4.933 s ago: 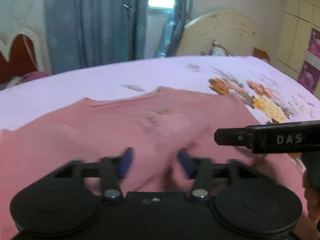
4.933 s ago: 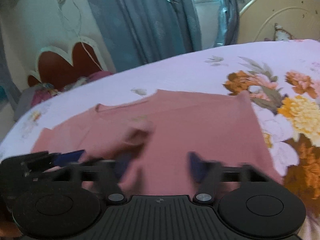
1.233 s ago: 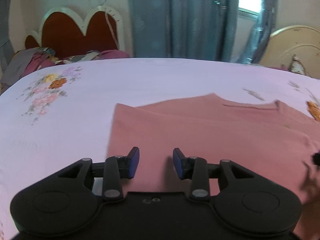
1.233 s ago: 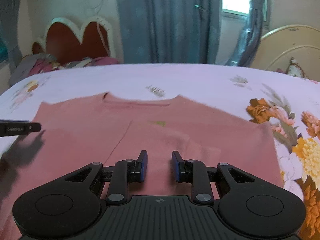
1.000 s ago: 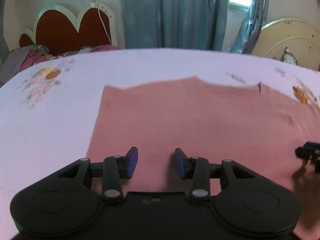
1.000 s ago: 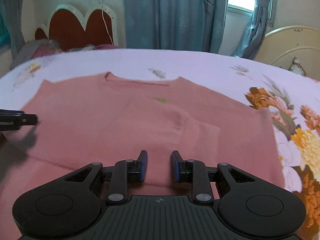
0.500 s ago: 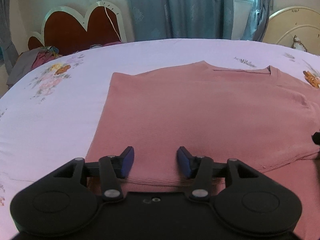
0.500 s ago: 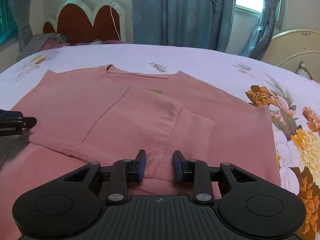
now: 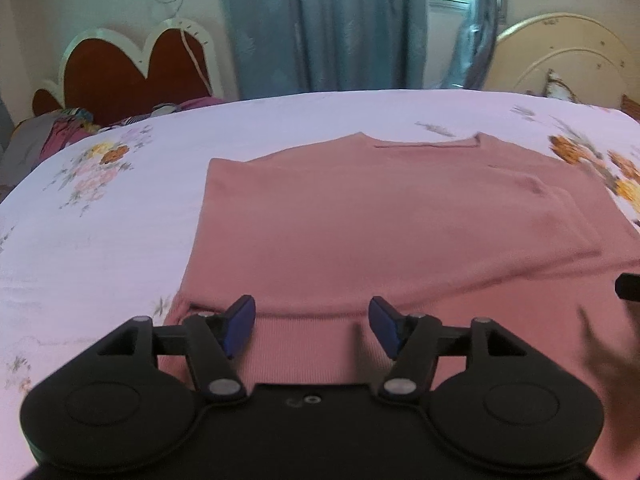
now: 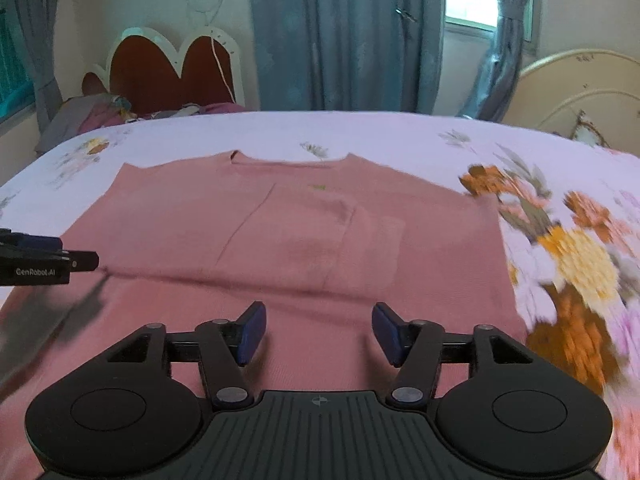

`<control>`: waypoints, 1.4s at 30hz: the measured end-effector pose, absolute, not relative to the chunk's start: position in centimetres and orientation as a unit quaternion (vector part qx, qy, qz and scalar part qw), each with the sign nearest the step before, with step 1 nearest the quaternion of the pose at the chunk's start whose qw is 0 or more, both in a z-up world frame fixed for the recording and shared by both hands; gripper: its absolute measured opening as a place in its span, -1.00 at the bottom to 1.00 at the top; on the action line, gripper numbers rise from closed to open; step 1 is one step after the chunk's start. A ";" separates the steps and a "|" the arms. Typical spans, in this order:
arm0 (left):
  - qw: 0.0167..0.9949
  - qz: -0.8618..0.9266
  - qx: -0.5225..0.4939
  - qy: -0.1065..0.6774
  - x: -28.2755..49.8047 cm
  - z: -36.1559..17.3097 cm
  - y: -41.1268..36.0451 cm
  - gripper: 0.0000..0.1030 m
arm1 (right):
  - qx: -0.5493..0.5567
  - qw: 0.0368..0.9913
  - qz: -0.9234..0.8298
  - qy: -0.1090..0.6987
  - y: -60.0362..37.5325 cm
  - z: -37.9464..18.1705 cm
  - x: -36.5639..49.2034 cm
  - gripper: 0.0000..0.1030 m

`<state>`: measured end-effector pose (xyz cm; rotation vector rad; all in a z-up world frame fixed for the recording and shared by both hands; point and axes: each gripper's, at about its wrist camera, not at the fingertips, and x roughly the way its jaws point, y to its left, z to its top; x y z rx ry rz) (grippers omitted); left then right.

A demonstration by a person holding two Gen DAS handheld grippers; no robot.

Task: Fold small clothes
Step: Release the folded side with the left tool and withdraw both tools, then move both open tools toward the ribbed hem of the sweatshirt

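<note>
Hovering over a pink sweater [image 9: 400, 232] spread flat on the floral bedsheet [image 9: 100, 232], left gripper [image 9: 312, 322] has its jaws apart with nothing pinched, blue pads [image 9: 239, 322] just above the folded hem edge; jaws have just been opening, only flat fabric below the gap. Right gripper [image 10: 316, 330] likewise released, jaws have just been widening, pads clear of the cloth under them. Sweater lies straight ahead of both grippers, neckline at the far end, bottom part folded up over the body, a sleeve folded across the chest ahead of the right gripper. Left gripper tip pokes in at the right view's left edge. Frames slightly blurred, headboard [image 10: 172, 72] and curtains [image 10: 352, 36] beyond the bed
</note>
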<state>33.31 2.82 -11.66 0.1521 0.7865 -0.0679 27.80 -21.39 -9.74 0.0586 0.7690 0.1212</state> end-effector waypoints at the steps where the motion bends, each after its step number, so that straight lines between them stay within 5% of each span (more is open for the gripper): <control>1: 0.920 -0.037 0.075 0.382 32.6 -11.5 2.9 0.21 | 0.031 0.925 0.056 0.373 -21.3 -9.6 26.8 0.51; 8: 0.921 -0.062 0.074 0.377 27.6 -10.7 4.1 0.33 | 0.028 0.926 0.036 0.375 -20.0 -8.8 20.4 0.58; 42: 0.906 -0.022 0.012 0.423 13.0 -12.9 14.6 0.26 | 0.036 0.910 -0.082 0.405 -24.8 -10.6 4.6 0.57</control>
